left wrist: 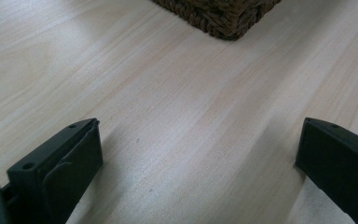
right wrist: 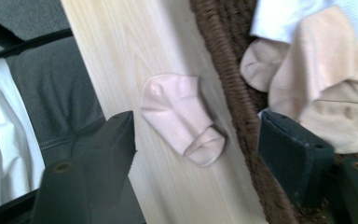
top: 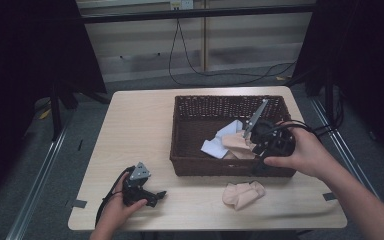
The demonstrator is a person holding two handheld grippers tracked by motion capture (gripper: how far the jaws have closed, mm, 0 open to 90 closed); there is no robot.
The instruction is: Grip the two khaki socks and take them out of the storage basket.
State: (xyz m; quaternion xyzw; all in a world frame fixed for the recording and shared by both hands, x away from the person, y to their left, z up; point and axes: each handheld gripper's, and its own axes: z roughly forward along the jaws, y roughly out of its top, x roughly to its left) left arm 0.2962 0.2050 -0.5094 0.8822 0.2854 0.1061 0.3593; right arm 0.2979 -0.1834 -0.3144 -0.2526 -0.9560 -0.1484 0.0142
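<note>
- My right gripper [top: 265, 150] hangs over the near rim of the basket [top: 220, 167], jaws spread wide and holding nothing.
- My left gripper [top: 152, 196] rests low on the table [top: 130, 130] at my near left, jaws also wide apart and empty, well away from the work.
- Nearest to me, one pink sock [right wrist: 182, 116] lies flat on the table just outside the basket's near wall; in the right gripper view it sits between my jaws but below them, not touched.
- Farther in, a peach sock [top: 237, 144] lies crumpled on a white cloth [top: 219, 142] inside the basket.
- I judge the step is picking up the loose sock to put it with the others. To do it well, I should drop straight down, pinch a fold in the sock's middle rather than its edge, keep the far jaw clear of the wicker, then lift above the rim before moving over.
</note>
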